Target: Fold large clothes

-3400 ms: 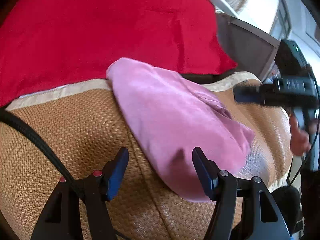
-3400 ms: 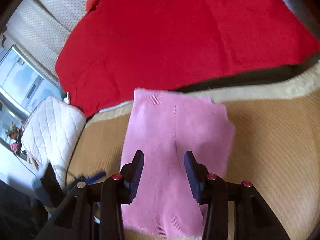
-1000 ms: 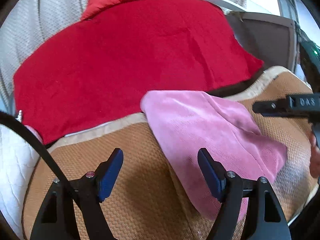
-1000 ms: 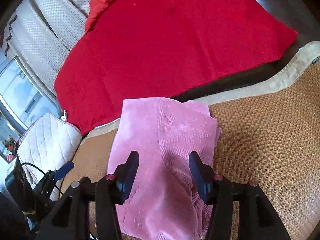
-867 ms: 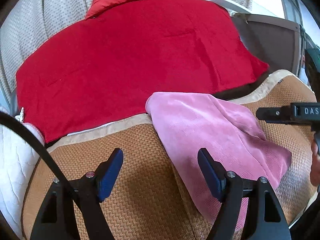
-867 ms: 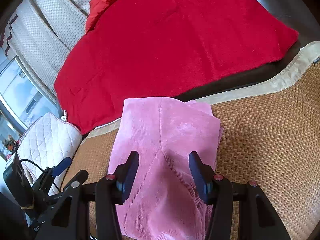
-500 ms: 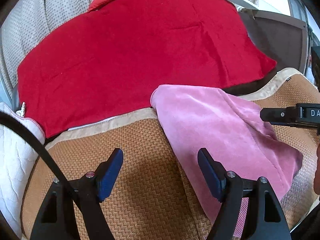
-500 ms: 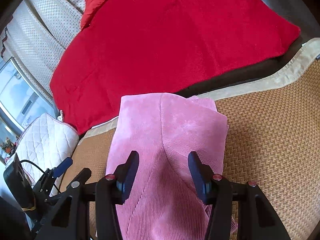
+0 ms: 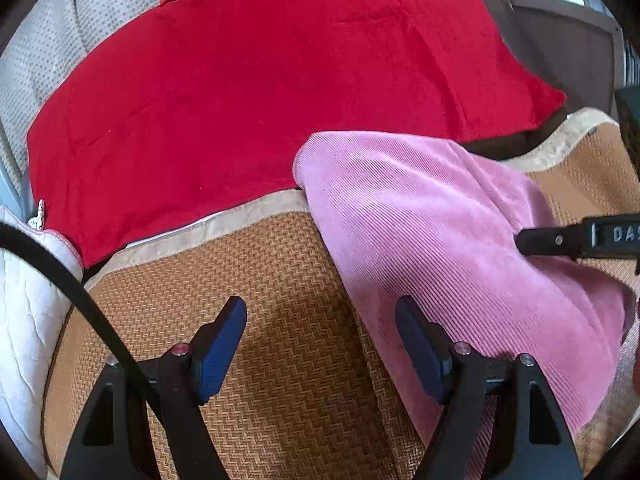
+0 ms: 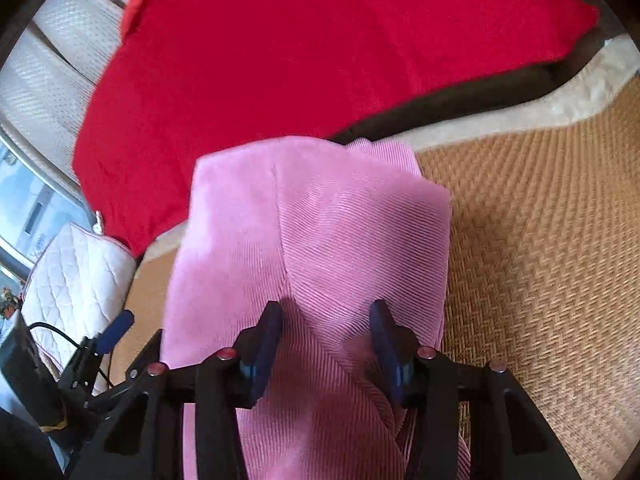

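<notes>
A folded pink corduroy garment lies on a tan woven rattan mat with a pale beige fabric border, and everything else is placed here against that garment. Its far edge reaches the mat's border and laps onto a large red fleece blanket that drapes the dark sofa back beyond it. Seen from the right wrist, the garment shows a seam running down its middle and a second layer peeking out at its far right corner.

The left gripper hangs above the bare mat just left of the garment's near-left edge, jaws wide apart with nothing between them (its right finger overlaps the pink cloth in the view, though contact cannot be told).

The right gripper sits directly over the garment's near half, straddling the seam. Its jaws have just been closing; a raised ridge of pink cloth lies between them, yet the blue pads do not visibly press on it, so the fingers stand partly open and hold nothing.

A white quilted cushion rests well to the left of the garment, off the mat's edge. From the left wrist, the right gripper's black finger crosses the garment's right side.
</notes>
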